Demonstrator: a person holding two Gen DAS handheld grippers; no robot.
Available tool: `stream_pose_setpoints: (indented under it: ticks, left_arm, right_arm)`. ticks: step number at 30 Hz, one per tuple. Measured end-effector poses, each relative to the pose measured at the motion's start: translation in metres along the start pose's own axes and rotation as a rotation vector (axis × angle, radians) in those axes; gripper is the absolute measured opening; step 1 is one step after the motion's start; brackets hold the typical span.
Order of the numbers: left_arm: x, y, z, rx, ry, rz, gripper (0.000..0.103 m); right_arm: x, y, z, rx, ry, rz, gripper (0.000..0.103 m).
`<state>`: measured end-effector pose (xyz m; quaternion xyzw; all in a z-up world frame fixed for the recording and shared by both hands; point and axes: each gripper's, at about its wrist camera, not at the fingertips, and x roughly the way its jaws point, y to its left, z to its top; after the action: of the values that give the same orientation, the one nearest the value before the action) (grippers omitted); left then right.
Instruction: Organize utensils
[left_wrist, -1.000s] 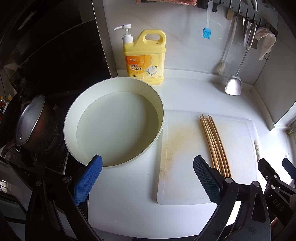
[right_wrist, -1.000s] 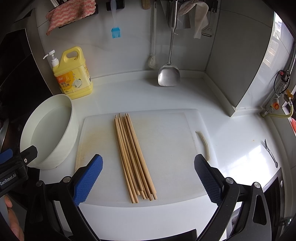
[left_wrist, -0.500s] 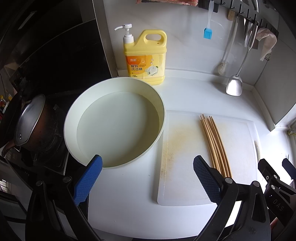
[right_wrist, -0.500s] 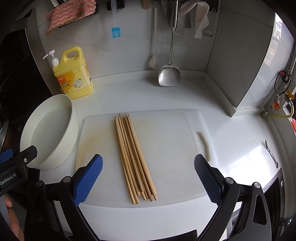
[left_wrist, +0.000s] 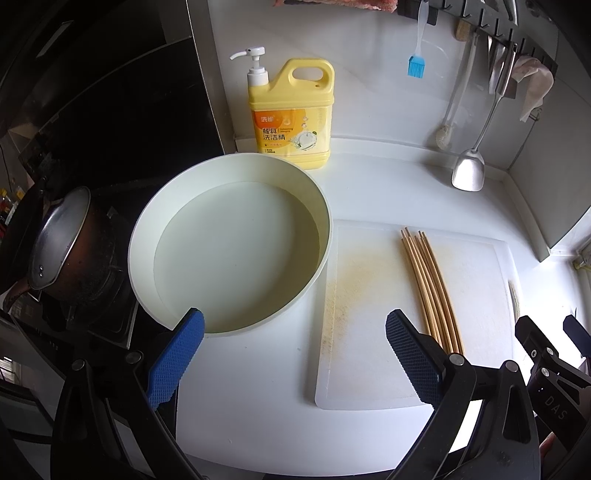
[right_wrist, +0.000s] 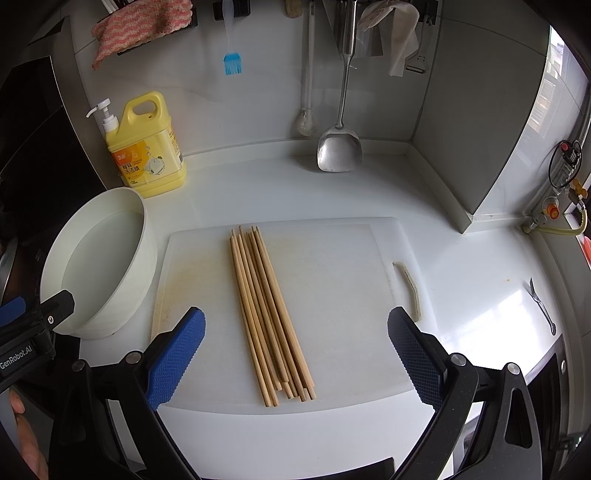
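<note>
Several wooden chopsticks (right_wrist: 267, 314) lie side by side on a white cutting board (right_wrist: 340, 280), tips pointing away. My right gripper (right_wrist: 295, 358) hovers open over the near end of the board, with the chopstick ends between its blue pads and nothing held. In the left wrist view the same chopsticks (left_wrist: 430, 286) sit at the right on the cutting board (left_wrist: 369, 314). My left gripper (left_wrist: 293, 358) is open above the counter, between a white basin (left_wrist: 229, 240) and the board, holding nothing.
A yellow detergent bottle (left_wrist: 291, 114) stands at the back wall. A steel spatula (right_wrist: 340, 147), a white brush (right_wrist: 306, 122) and a blue brush (right_wrist: 232, 62) hang there. A dark pot (left_wrist: 62, 251) sits on the stove at left. A small fork (right_wrist: 541, 304) lies at right.
Both views have shifted very slightly; the grippers stay open and the chopsticks have not moved.
</note>
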<state>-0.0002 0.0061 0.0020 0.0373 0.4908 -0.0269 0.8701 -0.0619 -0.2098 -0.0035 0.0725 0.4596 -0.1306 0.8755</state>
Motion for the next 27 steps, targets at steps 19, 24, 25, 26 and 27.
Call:
stream_pose_setpoints:
  ticks: [19,24,25,26,27]
  left_arm:
    - [0.006,0.008,0.001,0.016,0.015,-0.009,0.097]
    - [0.022,0.006,-0.001,0.046,0.034,-0.028,0.097]
    - [0.026,0.004,-0.002,0.053,0.037,-0.033,0.097]
    - [0.030,0.004,-0.004,0.059,0.033,-0.037,0.097]
    - [0.033,0.002,-0.005,0.062,0.028,-0.038,0.097]
  right_arm:
    - [0.007,0.004,-0.003,0.009,-0.001,0.008,0.095]
    - [0.017,0.000,-0.012,0.011,0.010,0.000,0.095]
    - [0.021,0.000,-0.015,0.002,0.012,-0.012,0.095]
    - [0.024,0.000,-0.018,-0.005,0.009,-0.023,0.095]
    - [0.026,-0.001,-0.020,-0.010,0.001,-0.028,0.095]
